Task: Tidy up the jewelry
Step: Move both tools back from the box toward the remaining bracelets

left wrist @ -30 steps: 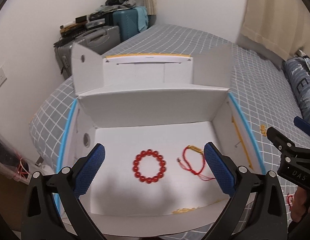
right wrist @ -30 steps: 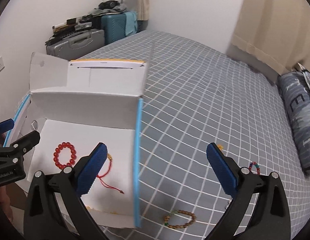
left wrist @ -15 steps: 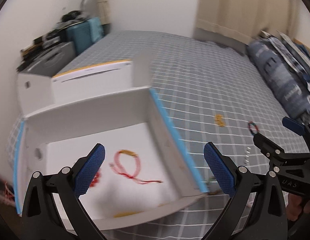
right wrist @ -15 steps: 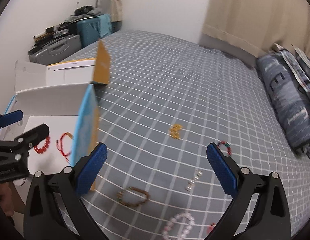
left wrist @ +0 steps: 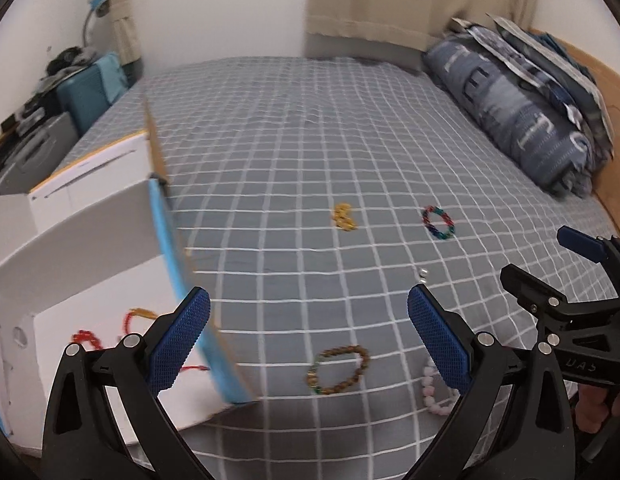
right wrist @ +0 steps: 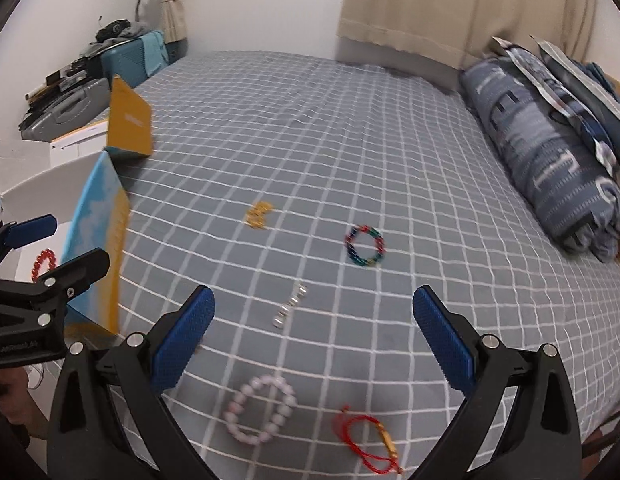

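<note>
While both our left gripper and right gripper hover spread and empty over the checked bedsheet, the pink bead bracelet lies below the right one.

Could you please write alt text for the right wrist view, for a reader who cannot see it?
The open right hand-held gripper hovers, empty, over a grey checked bedspread strewn with jewelry: a pink bead bracelet and a red cord bracelet nearest, a multicolored bracelet farther off. At left, a white box holds a red bead bracelet.
</note>
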`<state>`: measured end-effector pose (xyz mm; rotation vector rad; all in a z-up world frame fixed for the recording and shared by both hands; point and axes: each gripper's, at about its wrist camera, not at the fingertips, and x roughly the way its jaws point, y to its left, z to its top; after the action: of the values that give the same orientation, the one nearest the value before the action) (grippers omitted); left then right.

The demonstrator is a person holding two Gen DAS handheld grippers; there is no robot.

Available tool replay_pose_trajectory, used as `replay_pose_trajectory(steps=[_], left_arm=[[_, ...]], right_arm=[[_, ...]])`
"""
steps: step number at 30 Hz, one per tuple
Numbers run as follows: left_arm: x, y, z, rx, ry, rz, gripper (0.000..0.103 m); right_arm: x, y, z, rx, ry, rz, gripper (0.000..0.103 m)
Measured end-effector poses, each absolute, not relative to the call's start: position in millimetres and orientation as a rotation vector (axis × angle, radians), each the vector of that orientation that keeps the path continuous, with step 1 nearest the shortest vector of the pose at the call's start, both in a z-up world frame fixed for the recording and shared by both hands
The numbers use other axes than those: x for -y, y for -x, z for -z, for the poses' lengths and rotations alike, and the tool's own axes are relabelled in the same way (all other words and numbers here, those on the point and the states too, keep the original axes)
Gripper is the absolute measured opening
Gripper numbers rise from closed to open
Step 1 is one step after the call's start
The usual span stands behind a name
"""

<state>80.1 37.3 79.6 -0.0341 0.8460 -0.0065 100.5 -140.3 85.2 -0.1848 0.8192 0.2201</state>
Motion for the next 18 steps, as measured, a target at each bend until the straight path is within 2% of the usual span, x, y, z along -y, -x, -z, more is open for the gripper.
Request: replay_pose_trajectory(steps=[18], left_arm=[[6.2,-90.3,-13.3,-0.941,0.020,0.110,0.097]], right_arm=[[215.9,-70.8,-12.0,-0.958,0.112,-0.159,0.095]])
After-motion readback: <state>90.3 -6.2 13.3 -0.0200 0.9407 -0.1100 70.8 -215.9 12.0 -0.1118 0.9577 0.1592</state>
